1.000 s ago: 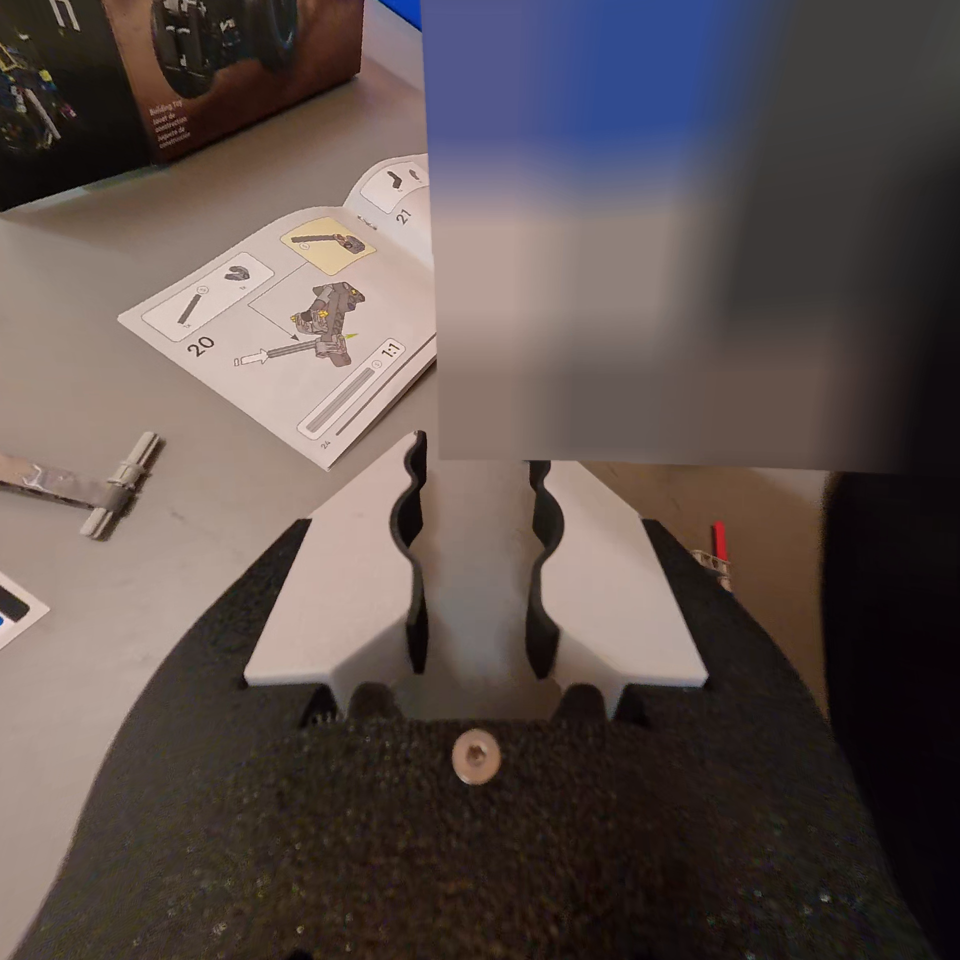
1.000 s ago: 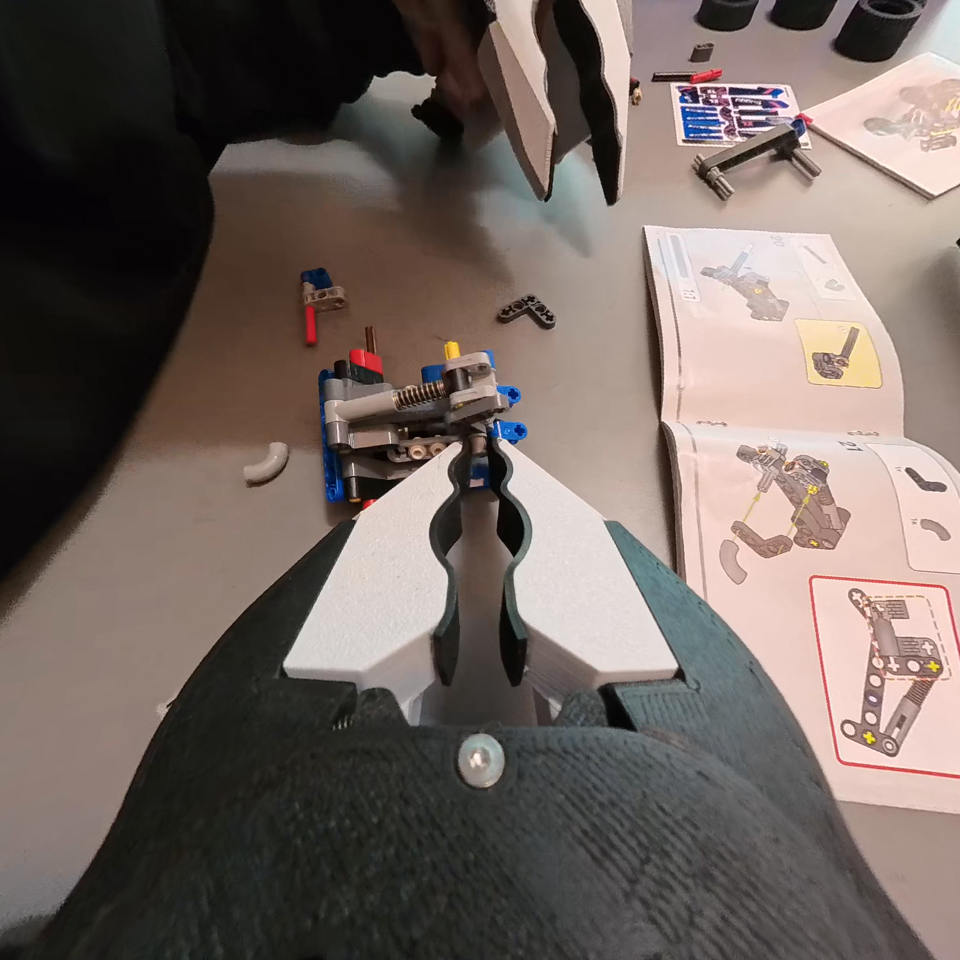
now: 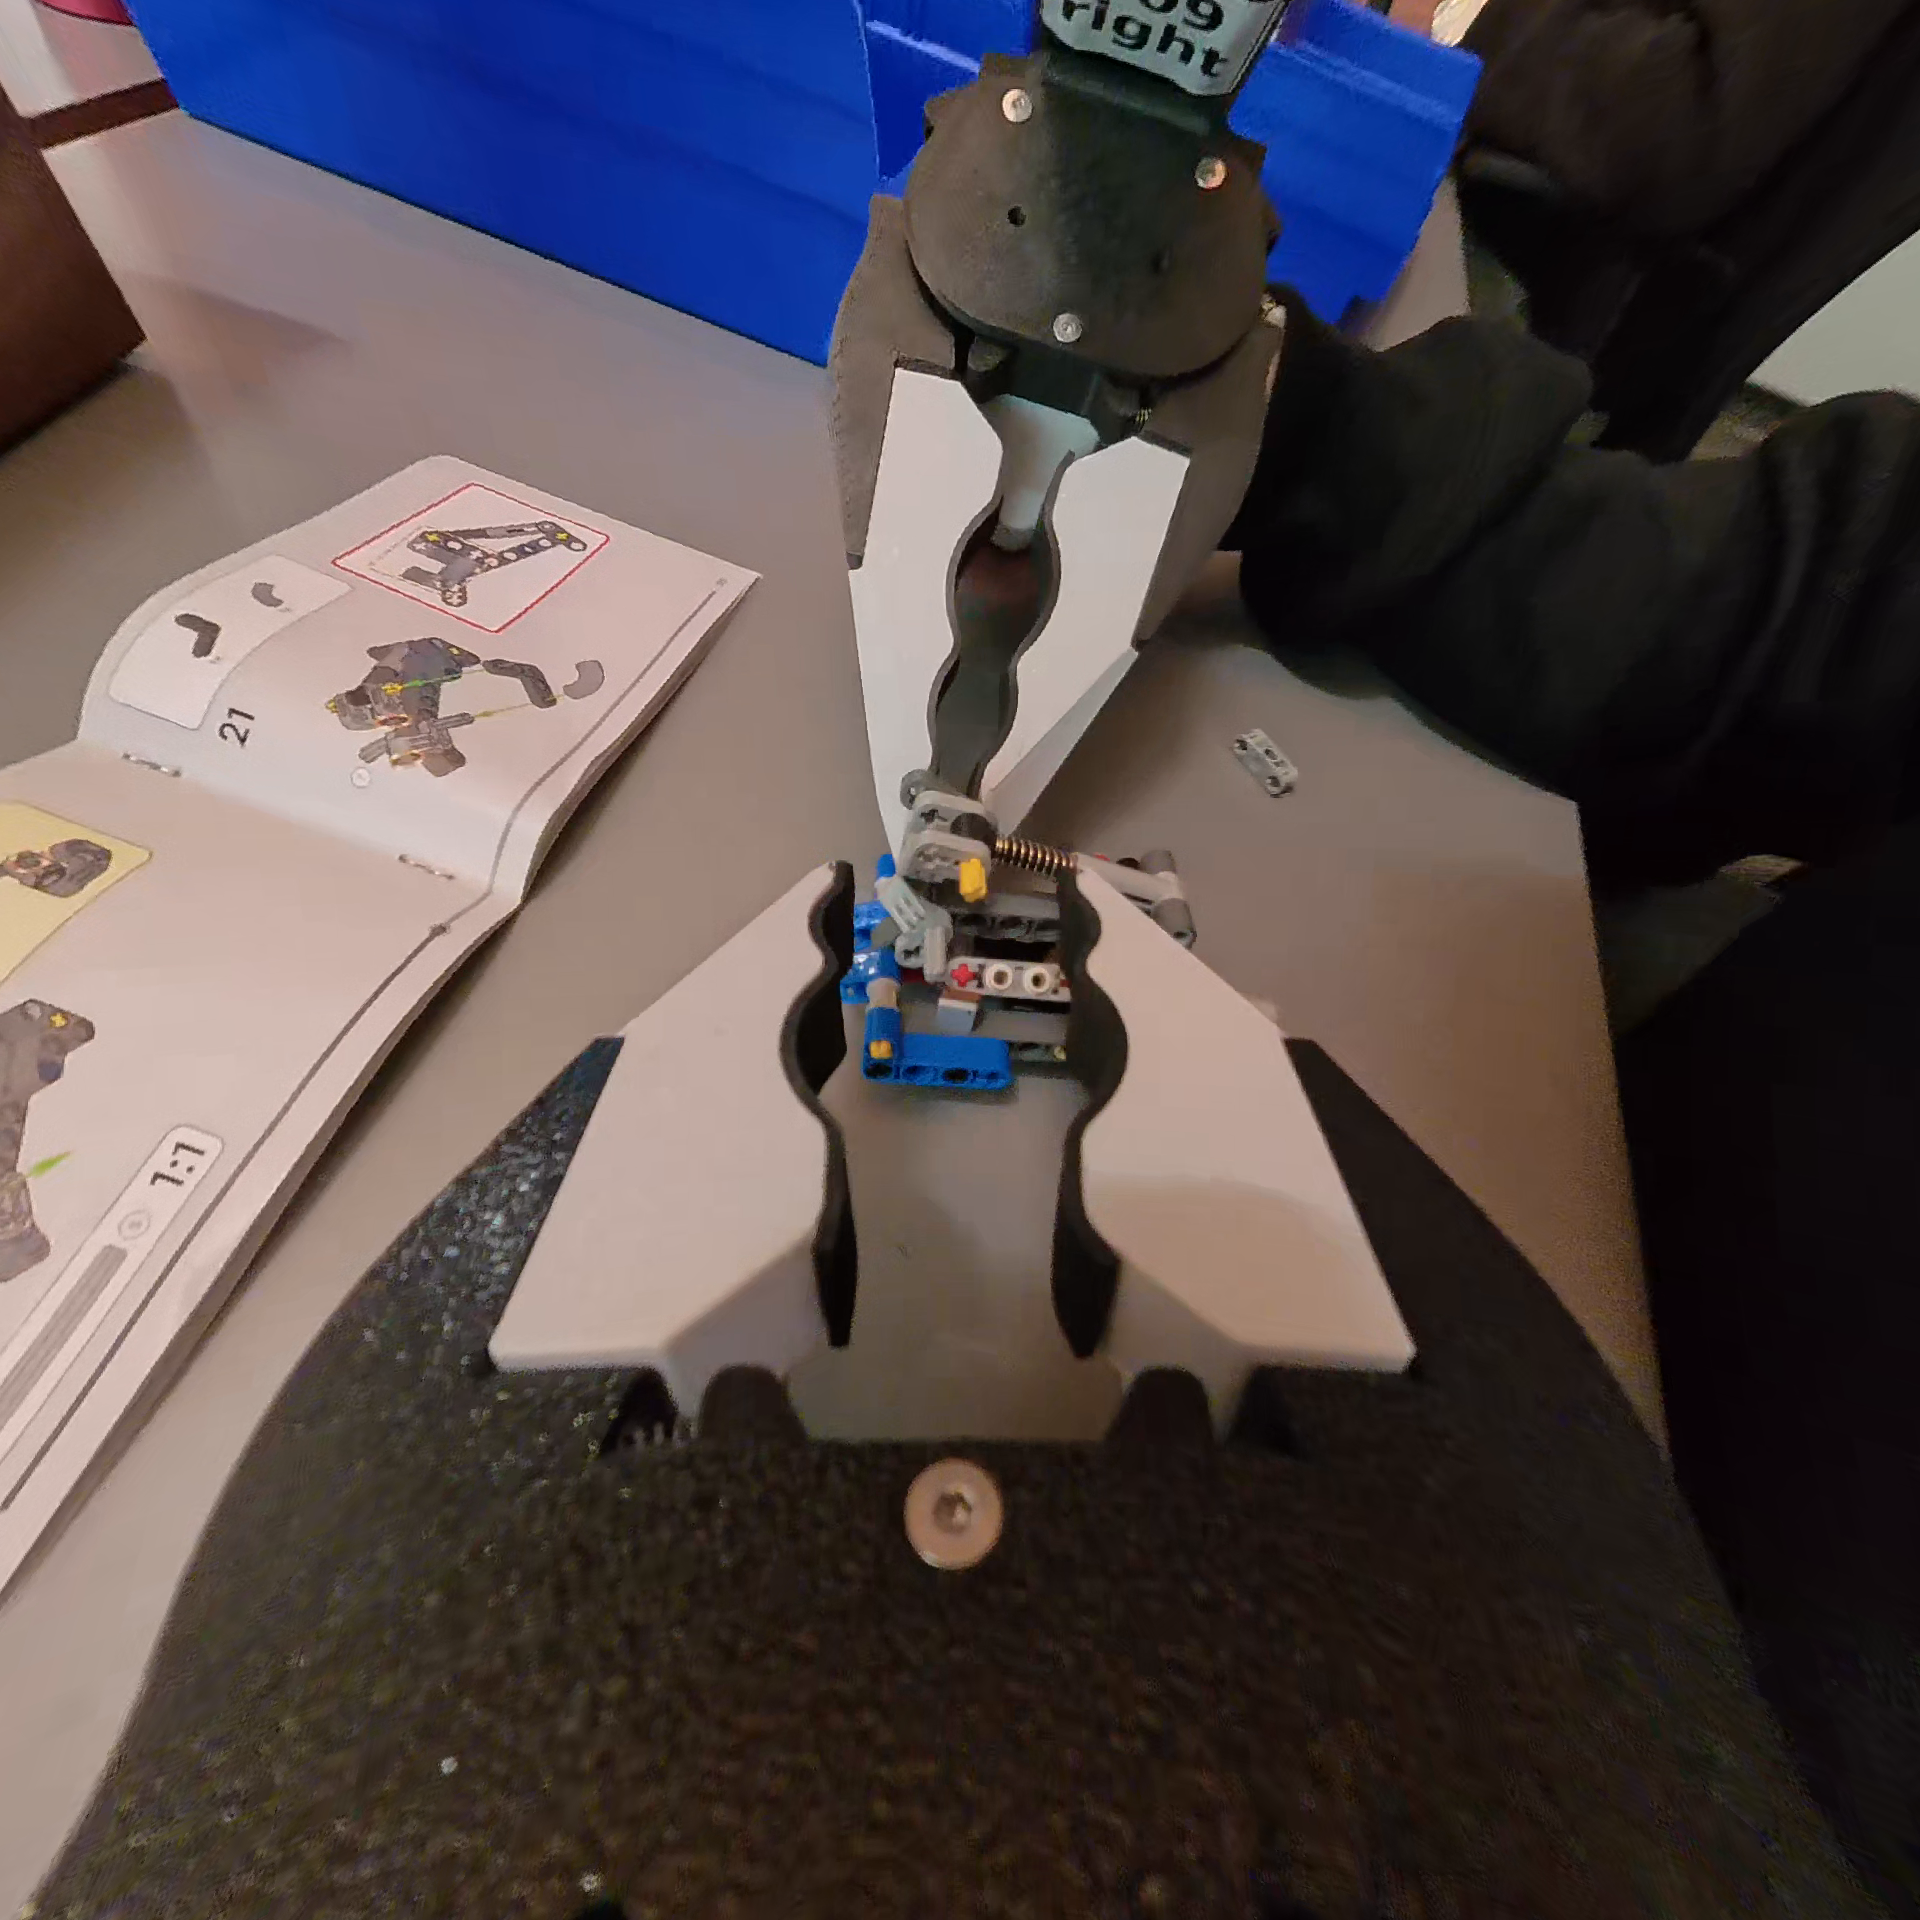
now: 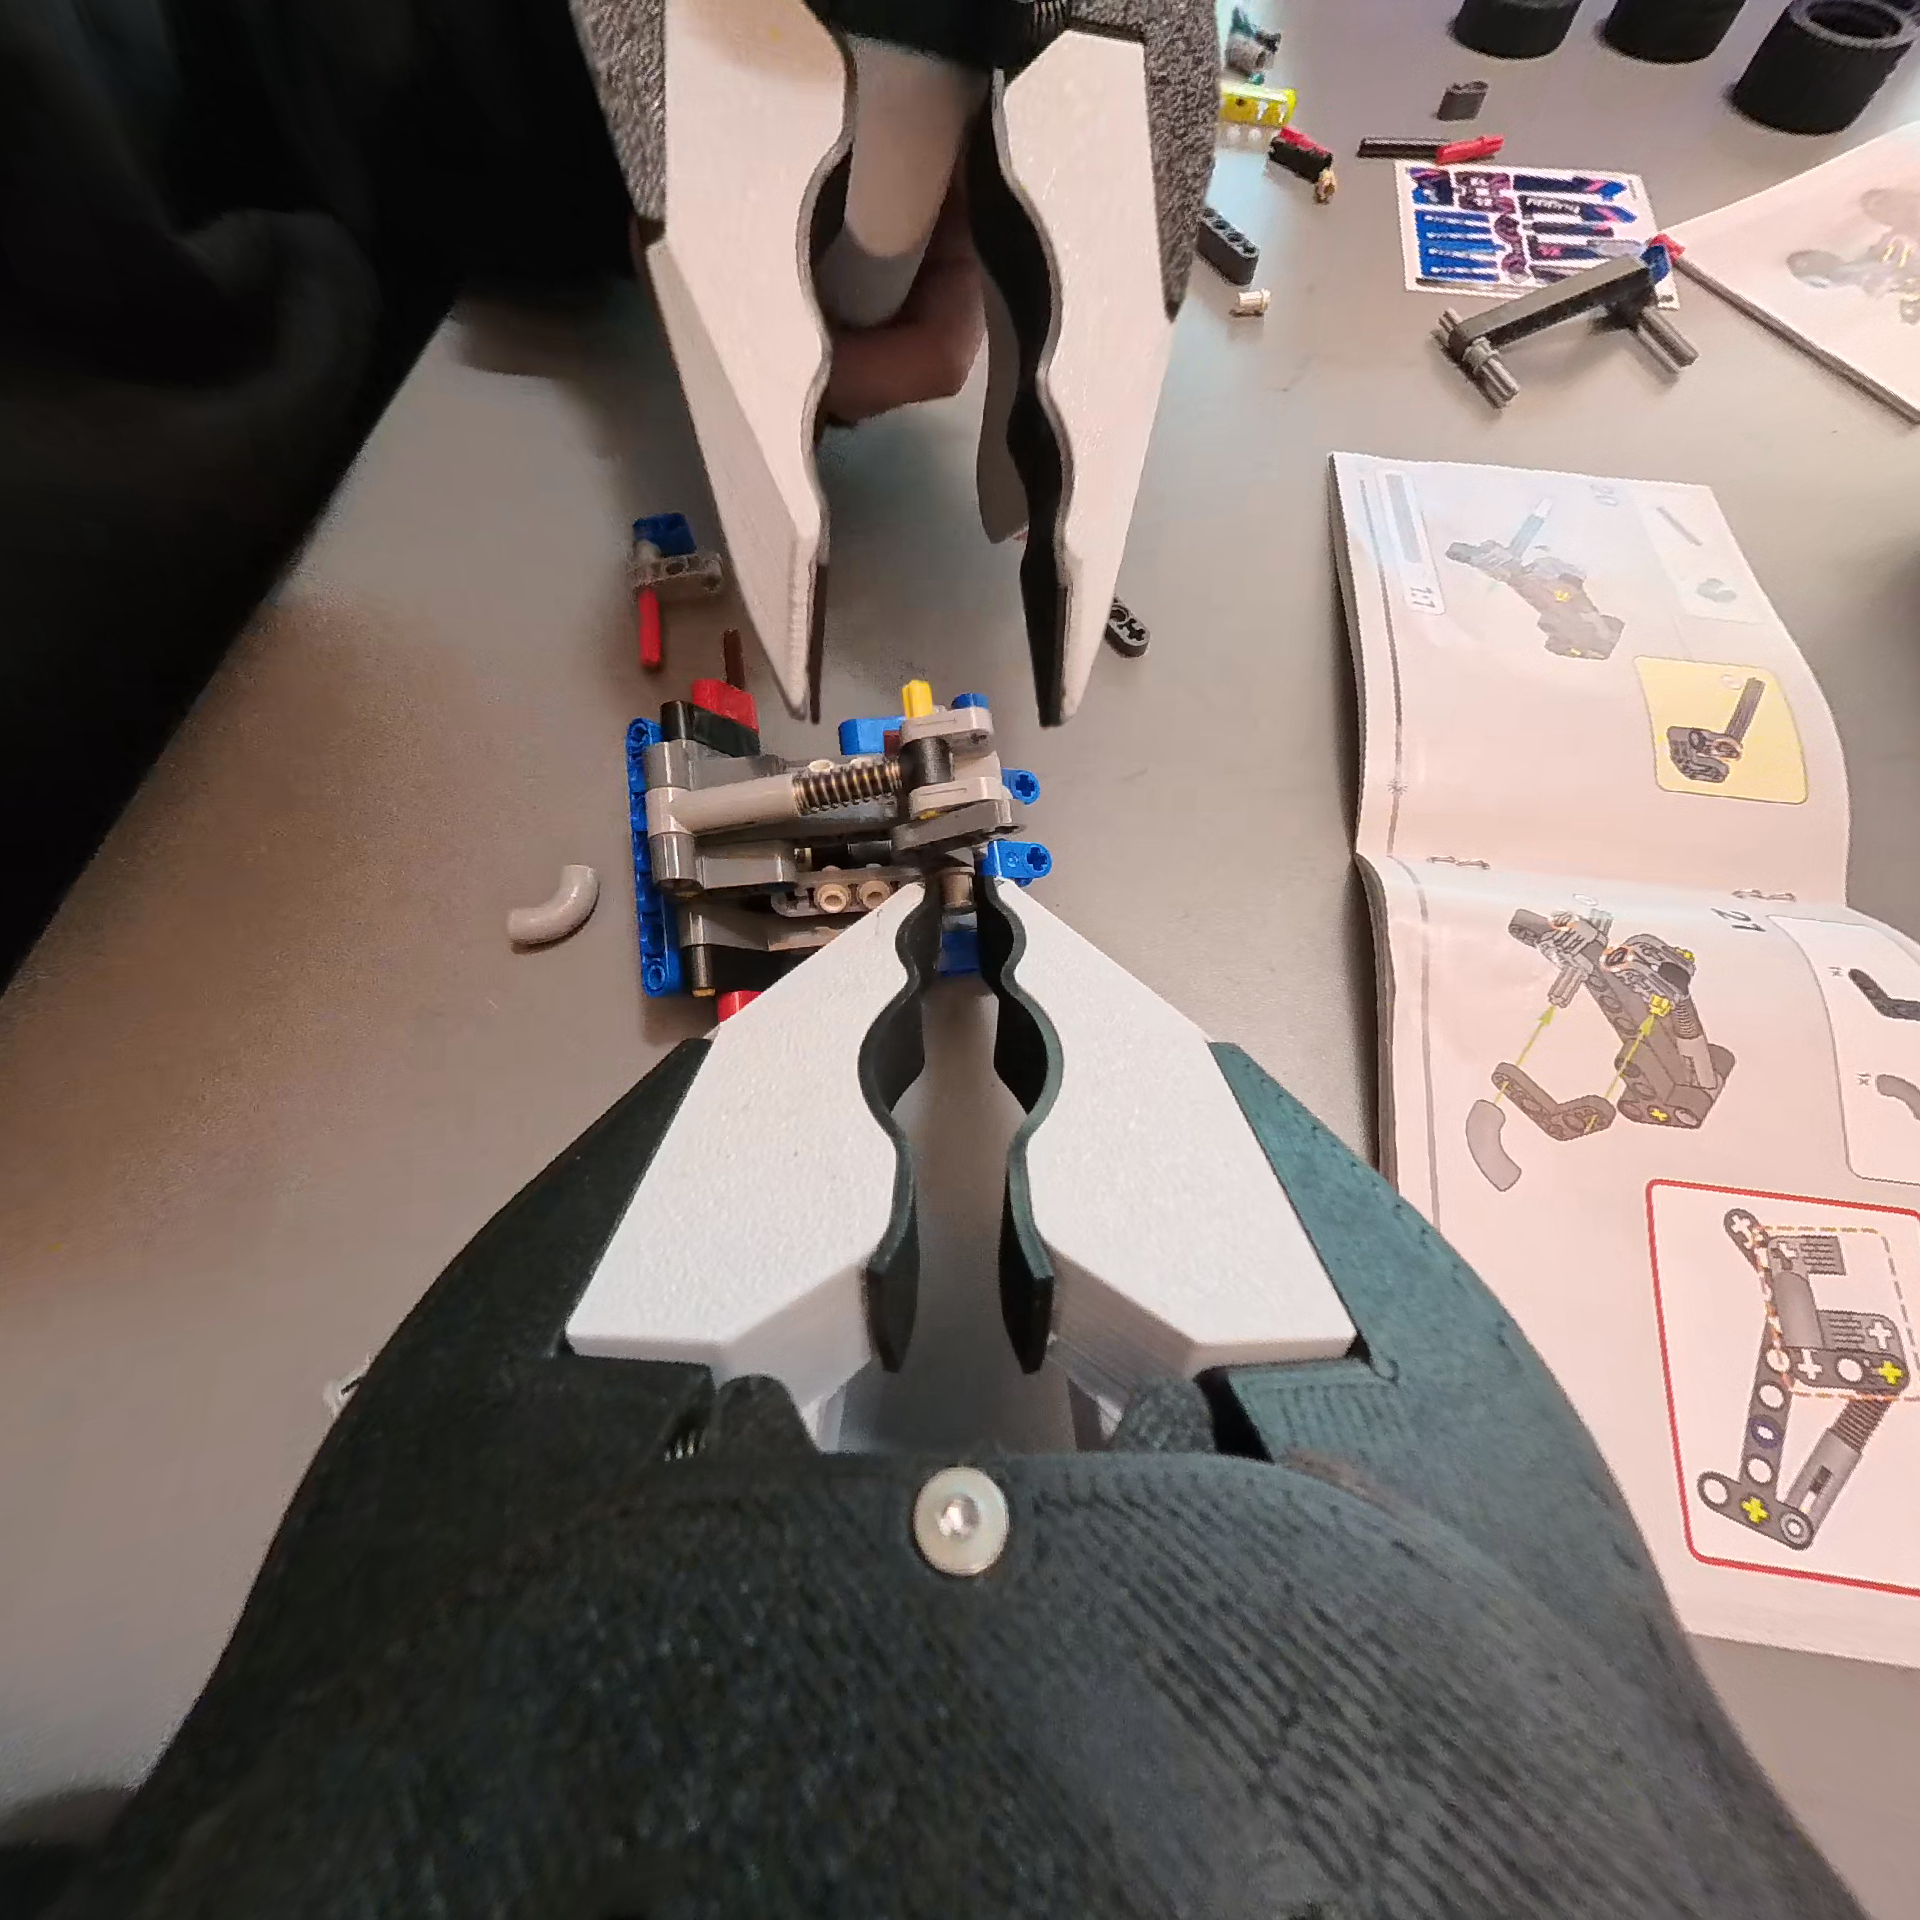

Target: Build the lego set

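R gripper (image 4: 951,904) clenched on small pin at model (image 4: 831,831) near edge, prob pinning it to table (image 4: 260,779). L gripper (image 3: 956,914) released, jaws wide, straddling model w/o pressing. Manual (image 4: 1610,935) open right, for ref.

Open instruction booklet (image 4: 1579,790), sticker sheet (image 4: 1517,223) (far side), blue bin (image 3: 582,145)

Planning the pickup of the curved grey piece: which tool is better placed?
Probably left: the left tool stands open, gripping nothing, while the right tool is pinched on the model.
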Motion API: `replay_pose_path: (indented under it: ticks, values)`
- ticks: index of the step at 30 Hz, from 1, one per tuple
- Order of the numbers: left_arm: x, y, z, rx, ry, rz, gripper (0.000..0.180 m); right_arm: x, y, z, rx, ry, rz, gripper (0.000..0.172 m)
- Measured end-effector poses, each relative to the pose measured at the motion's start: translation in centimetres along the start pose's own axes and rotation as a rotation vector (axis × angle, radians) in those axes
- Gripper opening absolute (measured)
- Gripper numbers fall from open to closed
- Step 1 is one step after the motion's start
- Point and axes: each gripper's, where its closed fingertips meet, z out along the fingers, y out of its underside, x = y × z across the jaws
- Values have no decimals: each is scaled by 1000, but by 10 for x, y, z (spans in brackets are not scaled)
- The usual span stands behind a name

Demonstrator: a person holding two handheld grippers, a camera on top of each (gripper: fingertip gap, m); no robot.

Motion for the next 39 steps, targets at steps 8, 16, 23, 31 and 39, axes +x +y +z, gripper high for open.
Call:
replay_pose_path:
  ticks: [8,16,23,31,39]
  values:
    - [4,-3,6,12,-101,97,23,0,0,0,0,9,-9,4]
    - [12,-12,4,58,-126,164,23,-1,0,0,1,13,-20,4]
    - [14,-13,4,65,-132,177,23,-1,0,0,1,14,-26,4]
    - [15,-9,4,87,-98,126,23,-2,0,0,0,11,-26,4]
    - [20,-6,5,88,-49,116,23,-2,0,0,-1,11,-25,4]
